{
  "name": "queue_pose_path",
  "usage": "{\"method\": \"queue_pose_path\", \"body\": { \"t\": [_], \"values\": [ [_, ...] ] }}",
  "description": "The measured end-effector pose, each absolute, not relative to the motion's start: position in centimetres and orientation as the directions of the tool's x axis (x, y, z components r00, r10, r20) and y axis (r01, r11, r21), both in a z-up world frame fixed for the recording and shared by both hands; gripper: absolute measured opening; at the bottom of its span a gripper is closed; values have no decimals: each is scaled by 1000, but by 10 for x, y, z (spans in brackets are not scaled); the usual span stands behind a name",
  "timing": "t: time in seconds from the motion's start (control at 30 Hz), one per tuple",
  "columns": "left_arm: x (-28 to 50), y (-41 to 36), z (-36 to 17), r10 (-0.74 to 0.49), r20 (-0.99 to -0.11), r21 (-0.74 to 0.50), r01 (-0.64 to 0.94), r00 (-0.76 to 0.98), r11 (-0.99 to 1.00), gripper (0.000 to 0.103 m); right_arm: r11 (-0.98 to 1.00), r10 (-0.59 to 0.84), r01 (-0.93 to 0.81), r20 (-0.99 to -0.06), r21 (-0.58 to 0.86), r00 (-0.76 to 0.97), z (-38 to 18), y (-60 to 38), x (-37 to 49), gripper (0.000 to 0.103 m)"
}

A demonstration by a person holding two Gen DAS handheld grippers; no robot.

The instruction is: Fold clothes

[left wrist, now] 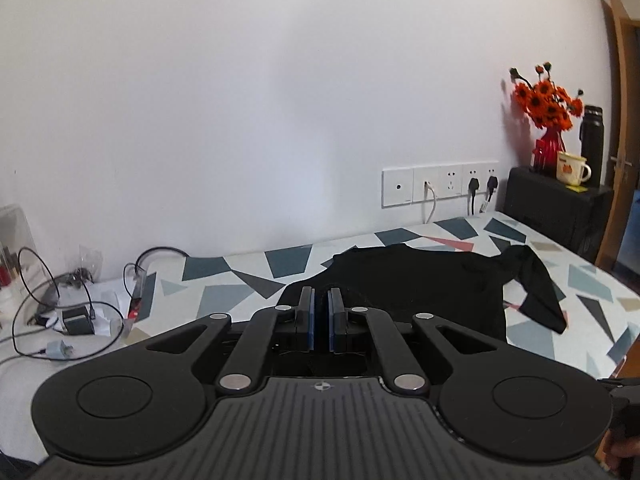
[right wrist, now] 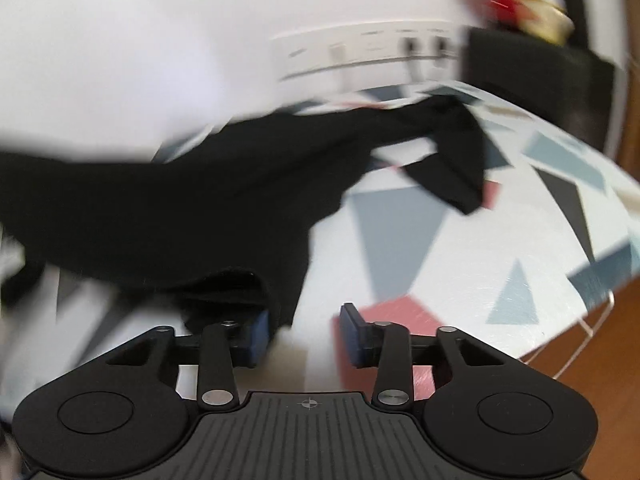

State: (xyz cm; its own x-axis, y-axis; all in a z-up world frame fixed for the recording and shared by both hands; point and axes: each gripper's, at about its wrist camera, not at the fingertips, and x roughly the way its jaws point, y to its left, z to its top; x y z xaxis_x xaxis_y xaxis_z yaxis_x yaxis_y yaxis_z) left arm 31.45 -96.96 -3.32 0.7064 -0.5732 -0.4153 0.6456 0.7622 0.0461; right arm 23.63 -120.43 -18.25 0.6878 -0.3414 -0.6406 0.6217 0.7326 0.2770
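One broad table top (left wrist: 248, 280) under a white cloth printed with grey, teal and pink angular shapes, filling the lower half of both views. Across its middle, a black fabric garment (left wrist: 420, 280), rumpled, with one sleeve trailing toward the right edge. Blurred in the right wrist view, stretching from the left border to that sleeve, with a hem corner hanging down close to the camera. Left gripper (left wrist: 321, 312) with blue pads drawn almost together, only a sliver of gap, tips right at the garment's near edge; pinching fabric or not, cannot tell. Right gripper (right wrist: 306, 320) with jaws standing apart over bare table, the hem corner draped over the left-hand pad and clear of the other. At the far end, against the white wall, a black rectangular box (left wrist: 560, 212). Just beside it, a row of white wall sockets (left wrist: 440, 186) with plugs in. On the box, a red vase of orange flowers (left wrist: 550, 120), a tall black flask (left wrist: 592, 144) and a cream mug (left wrist: 572, 168). At the left end, loose black cables and a small grey charger (left wrist: 78, 320).
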Motion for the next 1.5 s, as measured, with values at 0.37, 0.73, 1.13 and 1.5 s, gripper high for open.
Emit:
{"method": "queue_pose_path", "body": {
  "t": [0.37, 0.73, 1.13, 1.5],
  "values": [
    [317, -968, -30, -560, -412, 58, 634, 719, 771, 6, 710, -286, 607, -641, 357, 712, -192, -1216, 262, 3],
    [274, -984, -41, -704, -445, -44, 772, 554, 634, 7, 708, -693, 706, -213, -20, 688, -35, -1255, 193, 2],
    [263, -958, -92, -644, -626, -124, 759, 440, 639, 7, 698, -530, 714, -640, 44, 557, -124, -1251, 153, 2],
    [288, -969, -135, -537, -821, -253, 720, 193, 646, 27, 672, -412, 734, -772, 101, 483, -146, -1250, 157, 5]
  ]
}}
